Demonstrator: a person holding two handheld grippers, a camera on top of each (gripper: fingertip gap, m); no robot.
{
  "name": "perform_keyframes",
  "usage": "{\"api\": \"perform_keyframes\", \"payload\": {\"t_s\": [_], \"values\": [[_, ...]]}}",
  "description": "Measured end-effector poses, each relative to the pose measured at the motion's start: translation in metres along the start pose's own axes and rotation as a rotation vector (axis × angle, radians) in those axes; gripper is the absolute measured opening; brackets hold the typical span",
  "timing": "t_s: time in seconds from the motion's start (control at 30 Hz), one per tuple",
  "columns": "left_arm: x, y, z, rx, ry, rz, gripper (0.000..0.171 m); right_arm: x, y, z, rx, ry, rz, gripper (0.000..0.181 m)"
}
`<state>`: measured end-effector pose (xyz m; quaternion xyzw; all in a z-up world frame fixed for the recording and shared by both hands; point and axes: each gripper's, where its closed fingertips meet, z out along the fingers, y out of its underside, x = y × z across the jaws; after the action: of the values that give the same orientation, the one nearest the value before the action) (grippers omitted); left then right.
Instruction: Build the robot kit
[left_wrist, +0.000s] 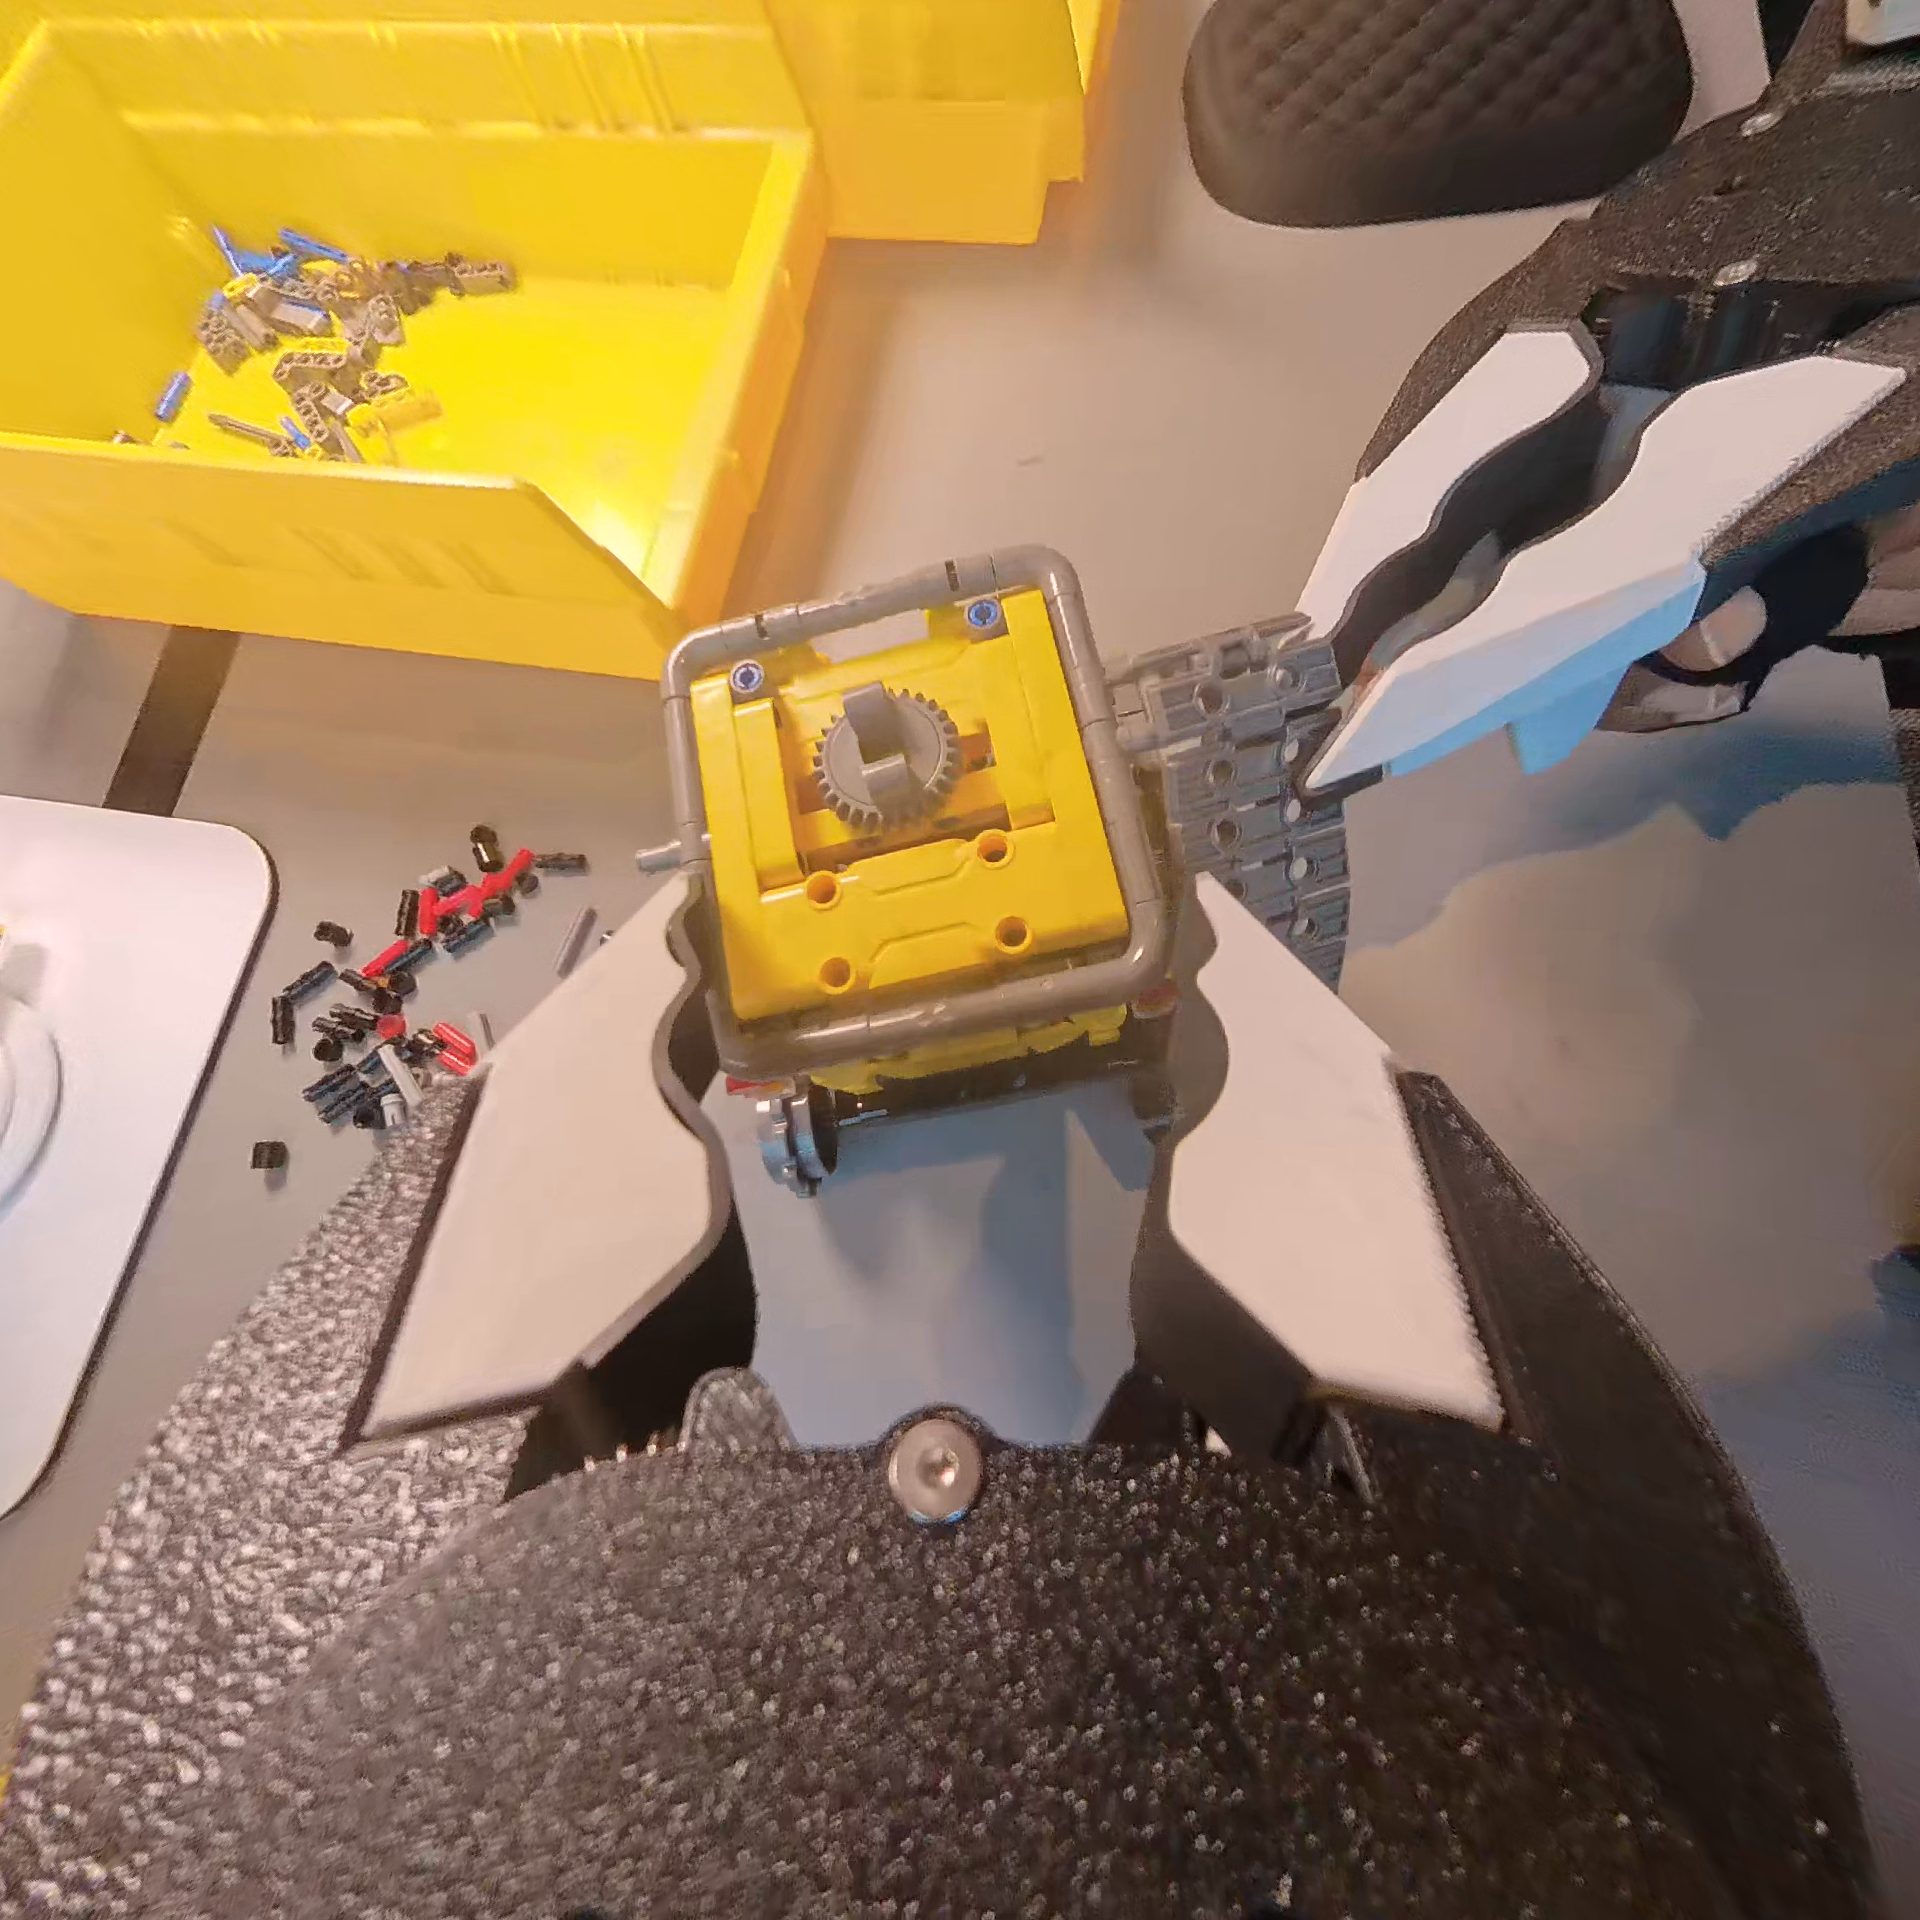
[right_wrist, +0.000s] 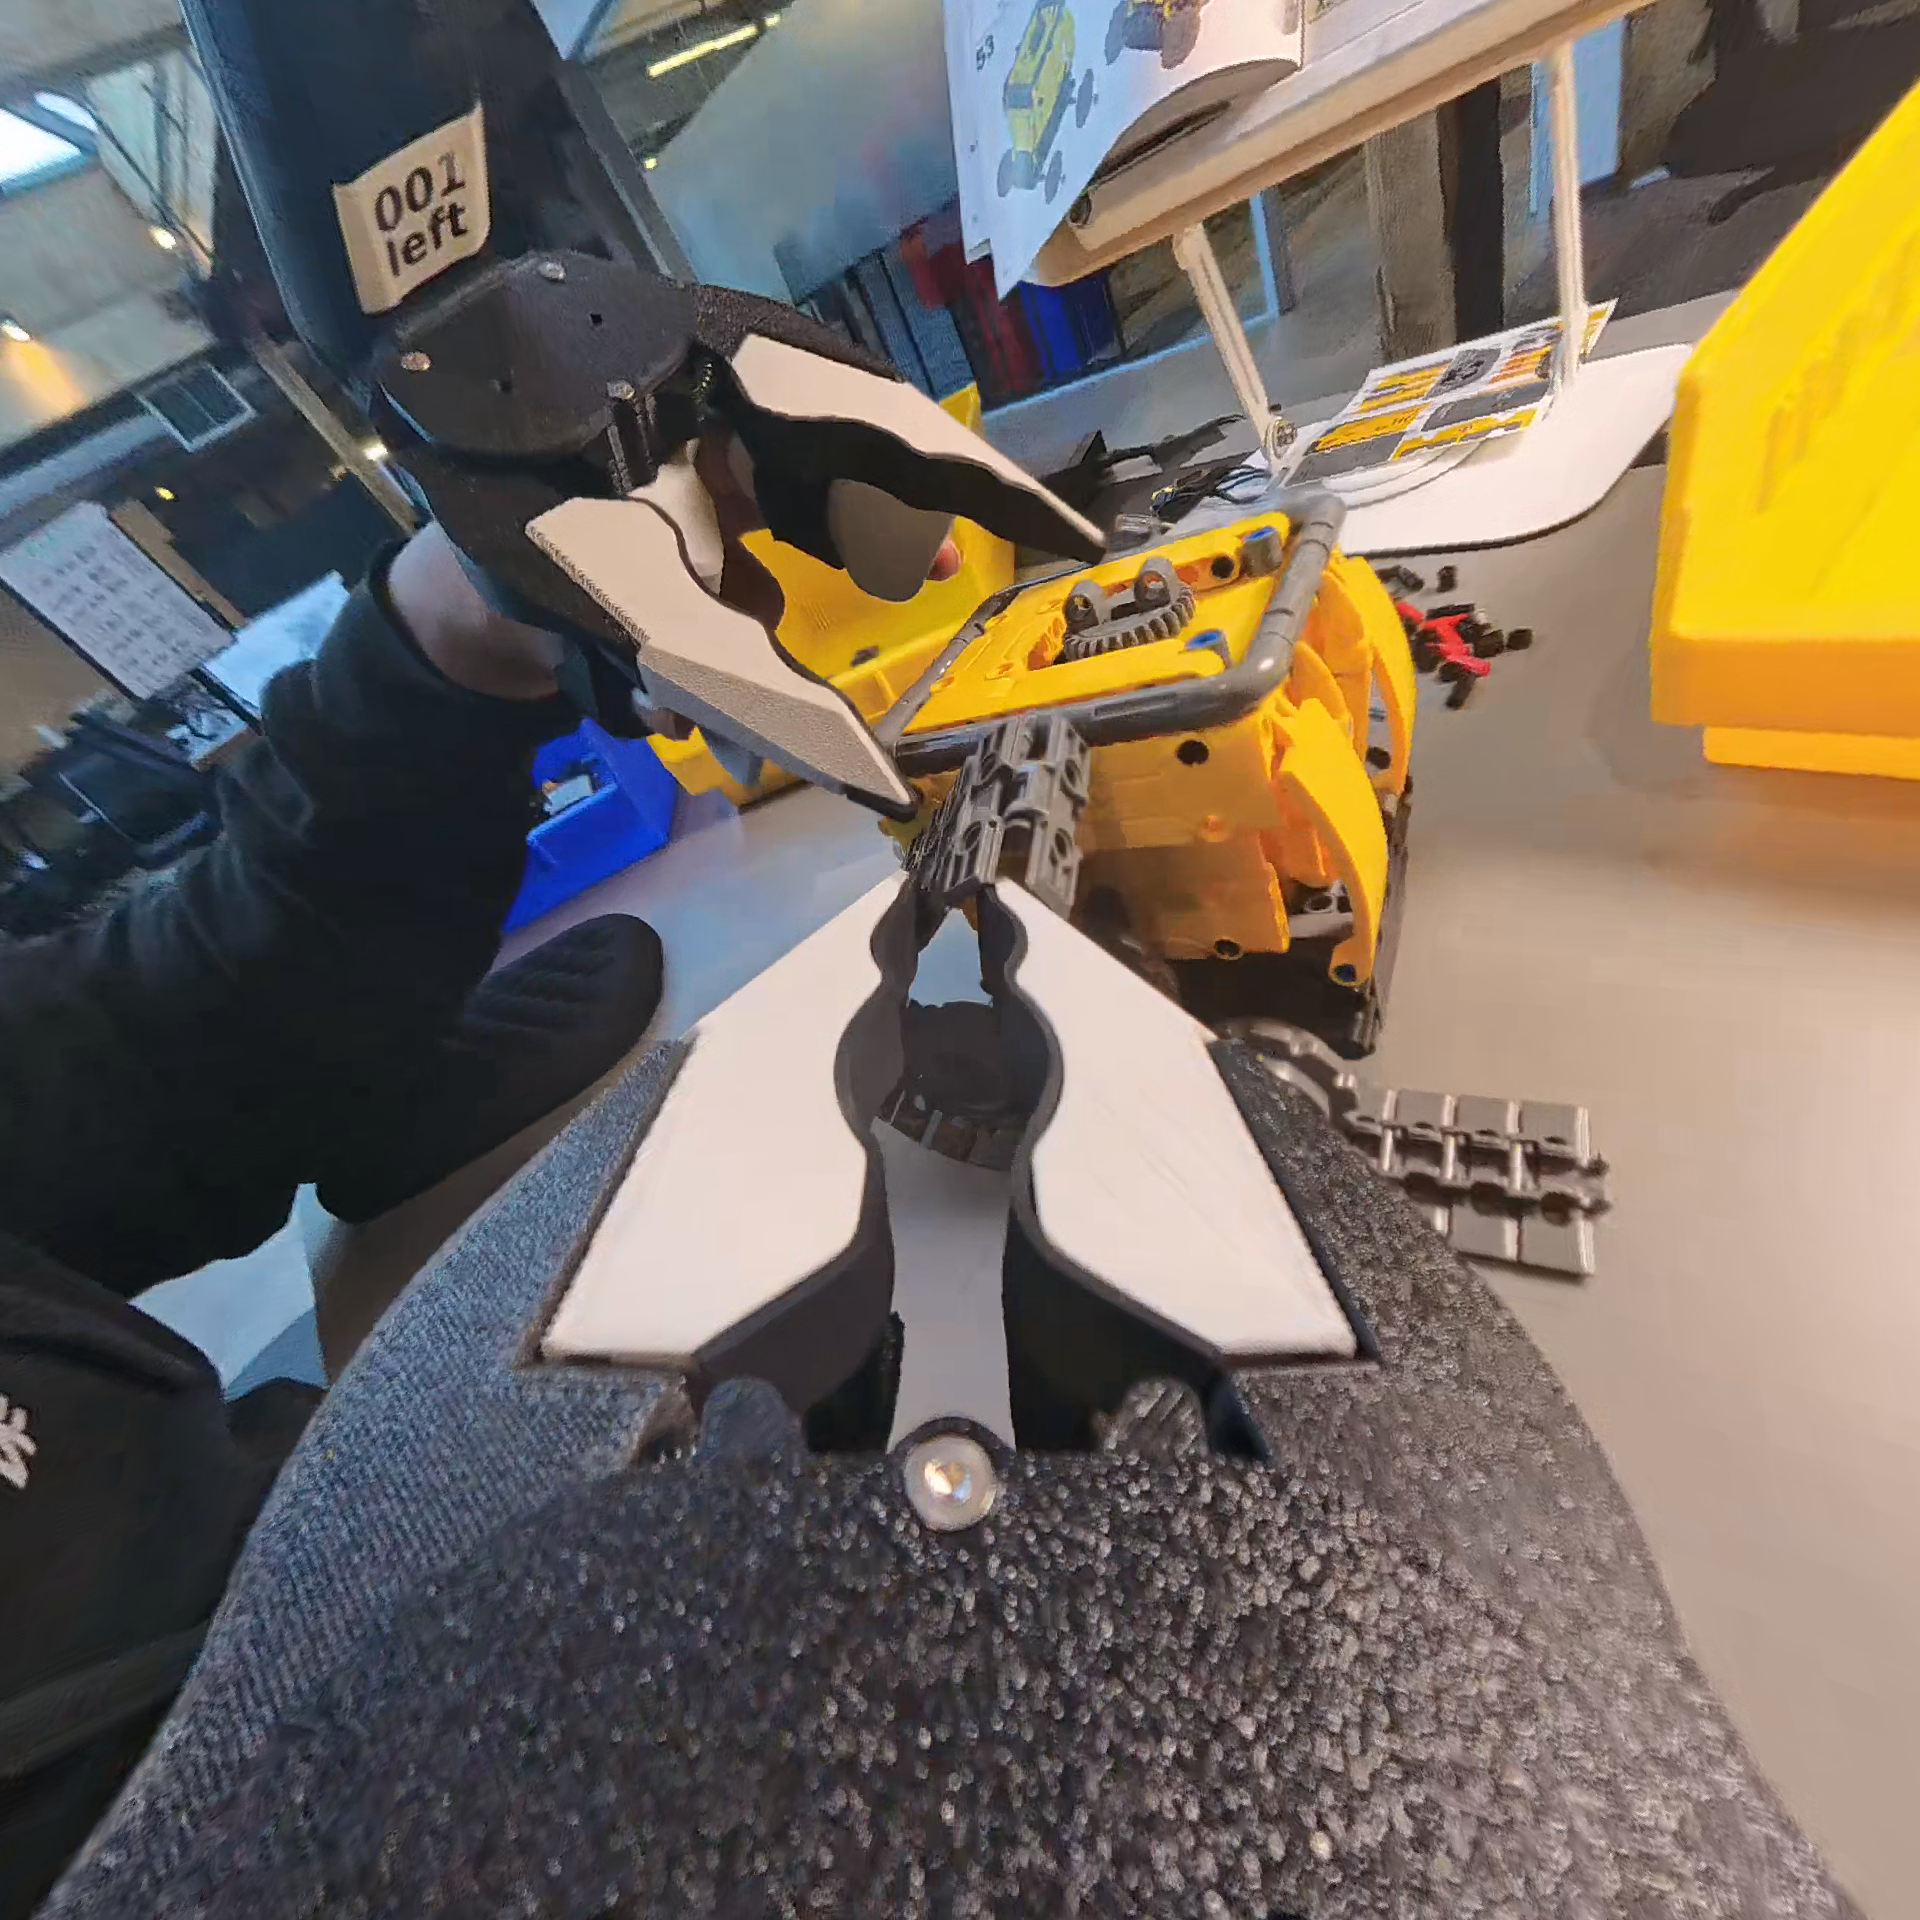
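A yellow brick-built vehicle body (left_wrist: 894, 925) with a grey tube frame and a grey gear (left_wrist: 883, 769) on top stands on the grey table. My left gripper (left_wrist: 930, 904) is shut on its two sides. It also shows from the side in the right wrist view (right_wrist: 995, 670), clamping the frame of the body (right_wrist: 1226, 831). A grey link track (left_wrist: 1247, 727) hangs down the body's right side. My right gripper (left_wrist: 1320, 722) is shut on the track's upper end. In its own view the right gripper (right_wrist: 961, 894) pinches the track (right_wrist: 1013, 800) at the frame edge.
A yellow bin (left_wrist: 312, 540) with small grey and blue parts stands at the back left. Black and red pins (left_wrist: 405, 966) lie left of the body. More track (right_wrist: 1486, 1174) lies flat on the table. A booklet on a stand (right_wrist: 1122, 94) and another yellow bin (right_wrist: 1808, 520) stand behind.
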<state>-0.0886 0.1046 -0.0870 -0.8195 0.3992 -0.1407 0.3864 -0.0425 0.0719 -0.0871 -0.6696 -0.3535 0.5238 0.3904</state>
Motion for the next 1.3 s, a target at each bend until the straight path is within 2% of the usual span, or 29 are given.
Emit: {"api": "perform_keyframes", "payload": {"t_s": [0.17,0.23,0.5,0.67,0.8,0.97,1.13,1.3], "values": [[0.002,0.001,-0.001,-0.008,-0.016,0.014,0.082,0.005,-0.001,-0.010,0.040,-0.026,0.094,0.008],[0.008,-0.001,-0.002,0.006,-0.008,0.034,0.067,0.016,0.001,-0.014,0.047,0.003,0.121,0.008],[0.010,0.000,-0.001,-0.014,-0.049,0.055,0.066,0.045,0.009,-0.017,0.058,-0.046,0.359,0.008],[0.010,0.001,-0.001,-0.032,-0.057,0.071,0.066,0.046,0.006,-0.017,0.073,-0.160,0.544,0.007],[0.010,0.001,0.000,-0.044,-0.063,0.080,0.066,0.042,-0.006,-0.018,0.097,-0.184,0.555,0.006],[0.009,0.001,0.001,-0.052,-0.064,0.084,0.066,0.040,-0.016,-0.014,0.115,-0.141,0.481,0.006],[0.009,0.002,0.000,-0.049,-0.064,0.090,0.066,0.056,-0.002,-0.014,0.114,-0.109,0.523,0.005],[0.009,0.002,0.000,-0.048,-0.059,0.093,0.066,0.058,0.005,-0.015,0.088,-0.169,0.598,0.006]]}}
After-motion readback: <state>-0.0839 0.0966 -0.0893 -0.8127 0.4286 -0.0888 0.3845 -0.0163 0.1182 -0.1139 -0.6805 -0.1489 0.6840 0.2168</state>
